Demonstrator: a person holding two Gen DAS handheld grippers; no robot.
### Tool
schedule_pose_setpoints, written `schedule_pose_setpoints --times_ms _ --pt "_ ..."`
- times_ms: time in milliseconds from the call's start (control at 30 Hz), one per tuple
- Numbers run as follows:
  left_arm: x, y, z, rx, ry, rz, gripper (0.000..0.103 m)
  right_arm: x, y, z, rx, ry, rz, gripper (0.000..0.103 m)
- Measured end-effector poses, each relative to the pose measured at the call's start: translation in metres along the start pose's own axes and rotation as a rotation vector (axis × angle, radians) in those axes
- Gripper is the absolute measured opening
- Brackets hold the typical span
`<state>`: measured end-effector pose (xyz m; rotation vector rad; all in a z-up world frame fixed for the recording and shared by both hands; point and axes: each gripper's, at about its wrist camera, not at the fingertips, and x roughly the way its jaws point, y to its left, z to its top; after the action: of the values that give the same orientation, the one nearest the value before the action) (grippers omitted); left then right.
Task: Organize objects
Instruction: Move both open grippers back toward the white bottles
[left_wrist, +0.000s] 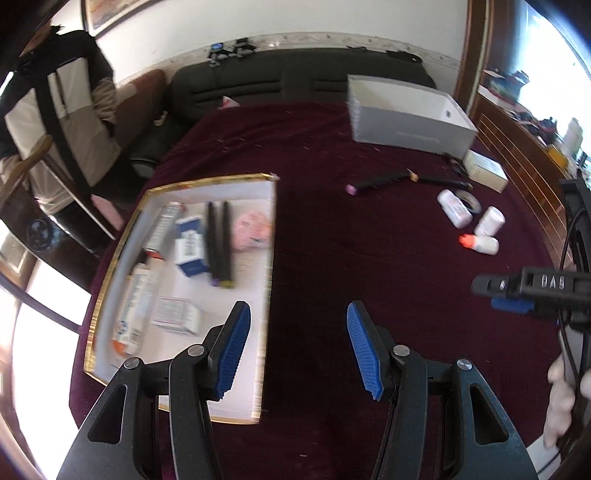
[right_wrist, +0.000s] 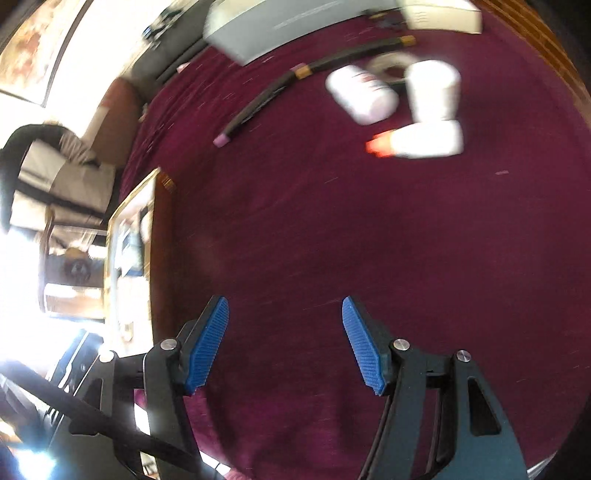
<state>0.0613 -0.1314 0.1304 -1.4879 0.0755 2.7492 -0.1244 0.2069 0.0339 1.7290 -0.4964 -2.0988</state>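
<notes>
Two grippers are seen with jaws spread wide and nothing held between the blue ribbed pads: the left gripper (left_wrist: 297, 345) hangs over the right edge of the gold-rimmed white tray (left_wrist: 110, 273), and the right gripper (right_wrist: 284, 341) hangs above bare maroon tablecloth (right_wrist: 314, 229).

Items not yet sorted are noted at the far right of the cloth: a small white squeeze bottle with an orange cap (right_wrist: 421, 142), lying on its side, and two white cylindrical pill bottles (right_wrist: 364, 94), close together and possibly touching; blur prevents certainty. A roll of tape (left_wrist: 469, 201) lies just behind them, and long black brush-like sticks (left_wrist: 384, 181) lie beyond, near an open grey cardboard box (left_wrist: 410, 114).

Handling judgement: the squeeze bottle is expected to be light, smooth plastic, somewhat compliant at the body and prone to rolling. A grip across the mid-body, square to its long axis, is judged safest; the tapered cap end would likely slip out of the pads.

View comparison: the tray contents (a blue-and-white carton (left_wrist: 190, 245), two black sticks, a pink packet, flat boxes) are legible only in the left wrist view; in the right wrist view the tray is edge-on and washed out. The bottles are larger in the right wrist view.
</notes>
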Motion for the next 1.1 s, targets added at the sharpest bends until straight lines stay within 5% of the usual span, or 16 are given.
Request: schedule_pose_setpoints --times_ms 267,500,767,1000,1100 --pt "0.009 -0.024 -0.012 -0.002 0.054 -0.005 0.049 -0.037 -0.075 0.046 0.113 -0.149 -0.138 0.064" --pt "0.011 -0.012 -0.021 -0.056 0.081 0.029 0.049 -0.022 -0.082 0.095 0.097 -0.176 -0.149 0.064" --pt "0.015 -0.002 -0.031 -0.099 0.102 0.043 0.049 0.029 -0.080 0.097 0.138 -0.058 0.001 0.065" --pt "0.022 -0.004 -0.028 -0.108 0.113 0.017 0.049 0.052 -0.020 0.063 -0.046 0.170 0.229 0.065" --pt "0.023 -0.007 -0.027 -0.099 0.111 0.009 0.049 0.034 -0.011 0.063 -0.099 0.090 0.121 0.065"
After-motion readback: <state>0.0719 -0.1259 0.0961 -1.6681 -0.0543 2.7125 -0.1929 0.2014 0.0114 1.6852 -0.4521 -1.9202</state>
